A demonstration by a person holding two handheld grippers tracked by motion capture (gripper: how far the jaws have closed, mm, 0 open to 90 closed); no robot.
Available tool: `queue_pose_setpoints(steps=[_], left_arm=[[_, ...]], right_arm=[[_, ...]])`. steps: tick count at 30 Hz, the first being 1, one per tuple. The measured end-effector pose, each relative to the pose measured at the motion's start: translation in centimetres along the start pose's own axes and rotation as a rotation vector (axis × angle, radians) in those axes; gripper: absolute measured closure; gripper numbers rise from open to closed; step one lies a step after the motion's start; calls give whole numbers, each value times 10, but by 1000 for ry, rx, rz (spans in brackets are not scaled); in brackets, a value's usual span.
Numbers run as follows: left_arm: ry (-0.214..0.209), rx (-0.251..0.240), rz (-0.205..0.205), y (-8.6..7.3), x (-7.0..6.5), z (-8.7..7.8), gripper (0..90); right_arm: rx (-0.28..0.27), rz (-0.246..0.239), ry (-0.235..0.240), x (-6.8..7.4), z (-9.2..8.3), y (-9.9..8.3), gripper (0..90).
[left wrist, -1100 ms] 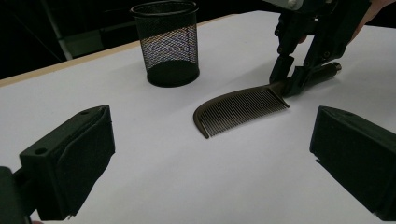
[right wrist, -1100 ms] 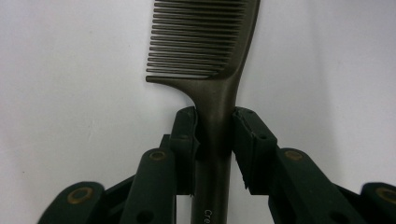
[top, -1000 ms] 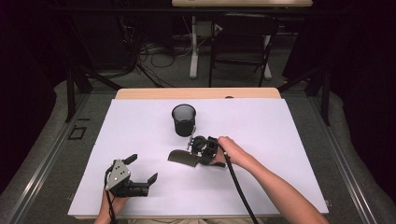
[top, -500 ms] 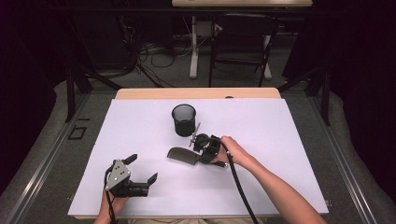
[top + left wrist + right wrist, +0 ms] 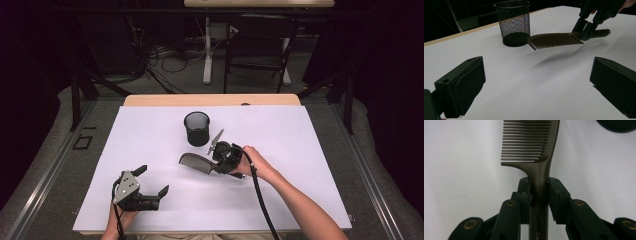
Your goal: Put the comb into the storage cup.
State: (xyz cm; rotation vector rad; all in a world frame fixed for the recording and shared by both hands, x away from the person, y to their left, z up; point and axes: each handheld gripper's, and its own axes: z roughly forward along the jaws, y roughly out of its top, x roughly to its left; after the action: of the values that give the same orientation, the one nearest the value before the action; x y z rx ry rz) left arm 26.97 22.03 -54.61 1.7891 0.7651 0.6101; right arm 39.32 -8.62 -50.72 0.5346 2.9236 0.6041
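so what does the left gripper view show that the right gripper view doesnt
Left gripper view alone: the whole black mesh cup standing upright on the white table, the comb held clear above its shadow, and the left gripper with its jaws wide apart on nothing. Right gripper view alone: the right gripper close up, pads pressed on both sides of the comb's handle, which bears pale lettering. Both: the brown comb, its teeth, the white tabletop, and part of the cup.
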Motion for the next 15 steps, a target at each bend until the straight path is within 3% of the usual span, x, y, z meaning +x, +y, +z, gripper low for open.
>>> queue_pose_setpoints(steps=[15], left_arm=[[0,1,-5,0,0,0,0]], right_arm=[[-124,47,-6,1,-11,-17,727]])
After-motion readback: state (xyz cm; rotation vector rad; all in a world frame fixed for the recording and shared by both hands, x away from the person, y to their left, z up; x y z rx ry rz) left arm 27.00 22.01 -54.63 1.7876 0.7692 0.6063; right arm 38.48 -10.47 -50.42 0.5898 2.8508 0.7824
